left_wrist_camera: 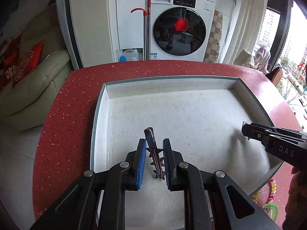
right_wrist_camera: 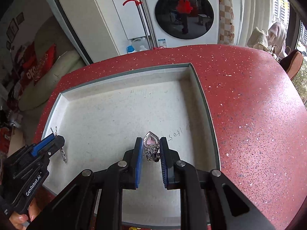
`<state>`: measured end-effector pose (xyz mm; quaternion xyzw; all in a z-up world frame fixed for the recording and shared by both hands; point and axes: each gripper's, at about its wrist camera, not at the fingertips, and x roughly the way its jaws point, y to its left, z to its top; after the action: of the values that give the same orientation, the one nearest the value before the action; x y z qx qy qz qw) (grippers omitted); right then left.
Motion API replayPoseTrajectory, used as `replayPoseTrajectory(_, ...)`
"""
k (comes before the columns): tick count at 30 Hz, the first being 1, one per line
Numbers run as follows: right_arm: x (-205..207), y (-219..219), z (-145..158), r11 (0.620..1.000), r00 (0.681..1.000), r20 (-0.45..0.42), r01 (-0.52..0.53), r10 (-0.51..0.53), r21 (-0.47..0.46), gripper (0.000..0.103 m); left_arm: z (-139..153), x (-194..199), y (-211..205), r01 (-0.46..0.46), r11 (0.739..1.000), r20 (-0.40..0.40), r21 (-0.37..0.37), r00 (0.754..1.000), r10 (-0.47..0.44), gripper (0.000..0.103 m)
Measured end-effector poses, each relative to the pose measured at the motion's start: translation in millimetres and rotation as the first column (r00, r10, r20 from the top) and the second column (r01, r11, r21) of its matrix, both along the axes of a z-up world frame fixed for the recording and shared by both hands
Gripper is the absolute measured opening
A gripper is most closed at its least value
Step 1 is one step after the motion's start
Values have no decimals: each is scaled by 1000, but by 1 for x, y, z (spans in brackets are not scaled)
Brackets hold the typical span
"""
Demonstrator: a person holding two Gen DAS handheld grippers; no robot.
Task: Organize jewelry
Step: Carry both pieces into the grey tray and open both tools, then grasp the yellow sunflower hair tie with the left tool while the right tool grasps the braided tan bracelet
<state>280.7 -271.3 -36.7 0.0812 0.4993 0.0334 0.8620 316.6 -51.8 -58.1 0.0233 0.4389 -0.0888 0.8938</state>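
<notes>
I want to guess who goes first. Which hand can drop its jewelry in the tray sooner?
Hard to call. Left hand-held gripper grips a spiky hair clip, right hand-held gripper a heart pendant; both hang over the white tray.

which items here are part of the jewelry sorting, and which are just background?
Job:
- hair clip, held in left gripper
- heart pendant, held in right gripper
- white tray under both
- bead bracelet beside the tray, likely next

Background:
- red table
- washing machine
- mop
- sofa
</notes>
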Motion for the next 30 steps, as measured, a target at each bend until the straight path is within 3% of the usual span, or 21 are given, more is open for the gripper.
replayPoseTrajectory(6, -1, 5, -3, 1000, 1000, -3, -9, 9, -13, 23, -15, 2, -7, 0, 999, -38, 36, 999, 2, 37)
replayPoseTrajectory(7, -1, 4, -3, 1000, 1000, -6, -10, 10, -2, 27, -15, 1, -8, -8, 999, -28, 43, 1000, 10, 37)
replayPoseTrajectory(9, -3, 3, -1, 1000, 1000, -5, -4, 4, 15, 51, -12, -1, -6, -19, 998, -26, 55, 999, 20, 37)
replayPoseTrajectory(20, -32, 1, 25, 998, 998, 62, 2, -6, 67, 57, 15, -19, 3, -30, 999, 39, 23, 999, 30, 37)
replayPoseTrajectory(21, -34, 0, 28, 998, 998, 67, 5, -10, 69, 57, 17, -19, 4, -29, 999, 43, 21, 999, 28, 42)
replayPoseTrajectory(22, -35, 0, 29, 997, 997, 71, 8, -13, 71, 57, 20, -21, 4, -30, 999, 47, 20, 998, 29, 77)
replayPoseTrajectory(23, -37, 1, 31, 997, 997, 74, 10, -15, 72, 57, 22, -24, 5, -38, 999, 57, 20, 998, 36, 97)
replayPoseTrajectory(24, -39, 0, 33, 997, 997, 77, 12, -18, 73, 57, 27, -28, 6, -54, 998, 86, 19, 995, 52, 103)
replayPoseTrajectory(26, -46, 0, 36, 997, 996, 86, 13, -19, 74, 58, 36, -35, 6, -53, 998, 130, 21, 990, 49, 103)
replayPoseTrajectory(30, -58, -2, 44, 996, 994, 101, 25, -33, 87, 60, 46, -48, 10, -33, 999, 138, 13, 990, 31, 103)
